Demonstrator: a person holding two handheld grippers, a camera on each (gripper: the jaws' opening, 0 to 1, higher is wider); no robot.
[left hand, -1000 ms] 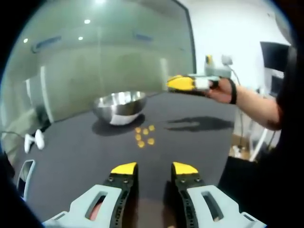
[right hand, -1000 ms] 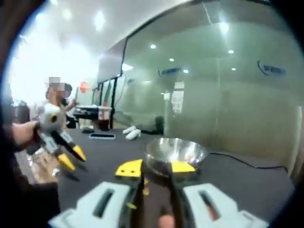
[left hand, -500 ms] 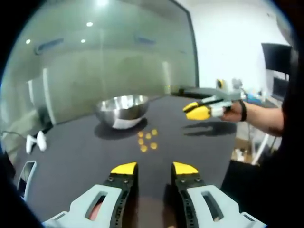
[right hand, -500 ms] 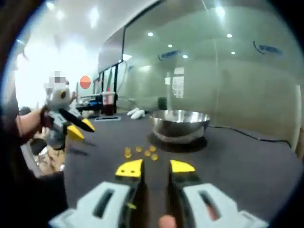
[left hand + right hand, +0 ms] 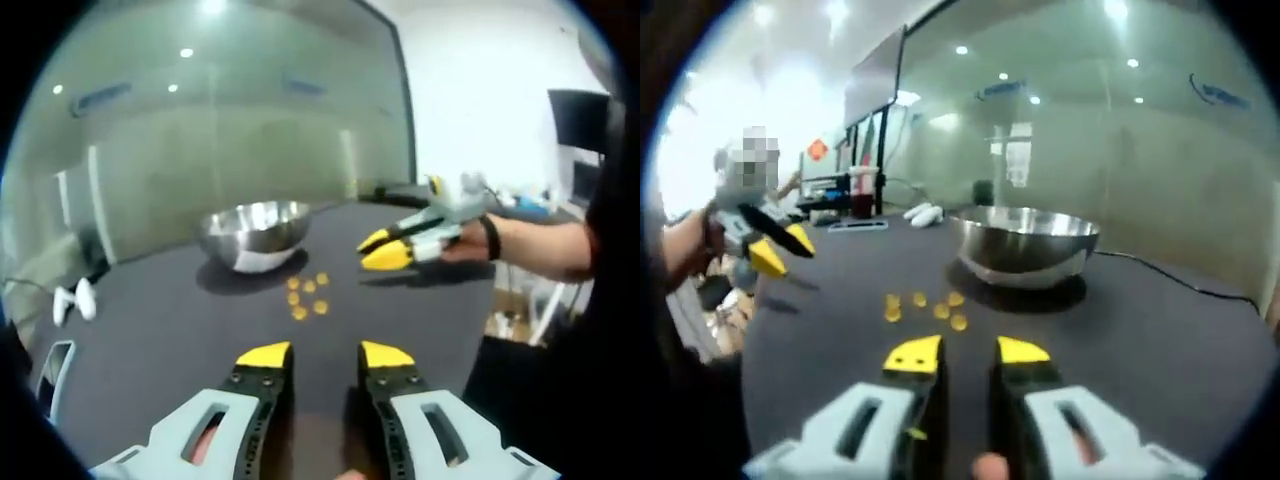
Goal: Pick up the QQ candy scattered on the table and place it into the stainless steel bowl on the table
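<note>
From the left gripper view, my left gripper (image 5: 325, 355) sits low over the dark table (image 5: 180, 330) with its yellow tips spread and nothing between them. The QQ candy (image 5: 306, 296) is a little cluster of yellow pieces lying on the table just in front of the stainless steel bowl (image 5: 253, 231), near it but not touching. The right gripper (image 5: 382, 249) comes in from the right, held above the table beside the candy, tips parted.

In the right gripper view, same deal: the right gripper (image 5: 968, 352) has its jaws apart and empty. Candy (image 5: 925, 307) is scattered between the tips and the bowl (image 5: 1026, 245). The left gripper (image 5: 776, 249) hangs off to the left, tips open
</note>
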